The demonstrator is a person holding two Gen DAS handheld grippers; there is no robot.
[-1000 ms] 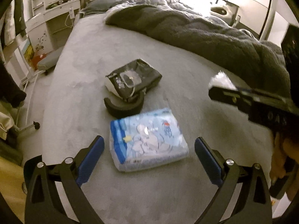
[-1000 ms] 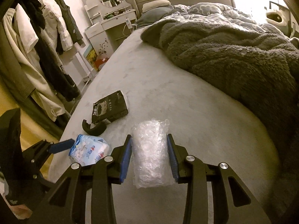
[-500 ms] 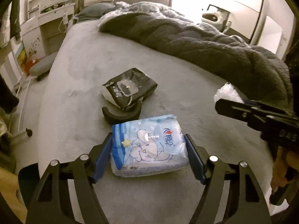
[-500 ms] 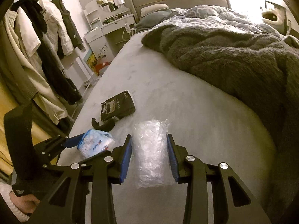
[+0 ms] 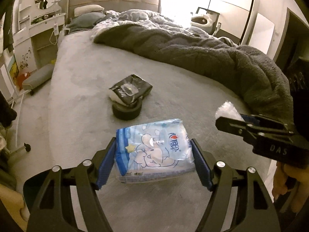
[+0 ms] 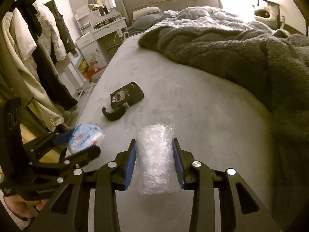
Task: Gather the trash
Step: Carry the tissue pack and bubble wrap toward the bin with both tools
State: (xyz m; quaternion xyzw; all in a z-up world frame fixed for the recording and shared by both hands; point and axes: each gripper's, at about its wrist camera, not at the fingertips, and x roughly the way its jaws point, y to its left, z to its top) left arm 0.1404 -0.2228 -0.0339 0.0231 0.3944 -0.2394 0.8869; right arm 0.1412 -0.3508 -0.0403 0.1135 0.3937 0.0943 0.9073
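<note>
A blue and white wipes pack point(image 5: 153, 150) sits between the blue pads of my left gripper point(image 5: 154, 161), which is shut on it and holds it just above the grey bed point(image 5: 81, 89). From the right wrist view the same pack point(image 6: 85, 138) shows at the left in that gripper. My right gripper point(image 6: 154, 161) is shut on a roll of clear bubble wrap point(image 6: 155, 158). A black packet point(image 5: 130, 91) leans on a black curved piece point(image 5: 126, 112) further up the bed, apart from both grippers.
A dark fuzzy blanket point(image 5: 202, 58) covers the far and right side of the bed. Clothes point(image 6: 34, 58) hang at the left beside a white dressing table point(image 6: 96, 36). The bed's left edge drops to the floor by a grey stool point(image 5: 36, 79).
My left gripper closed from wide open onto the wipes pack and lifted it slightly. Both grippers drew back toward the bed's near end; the right kept its grip on the bubble wrap.
</note>
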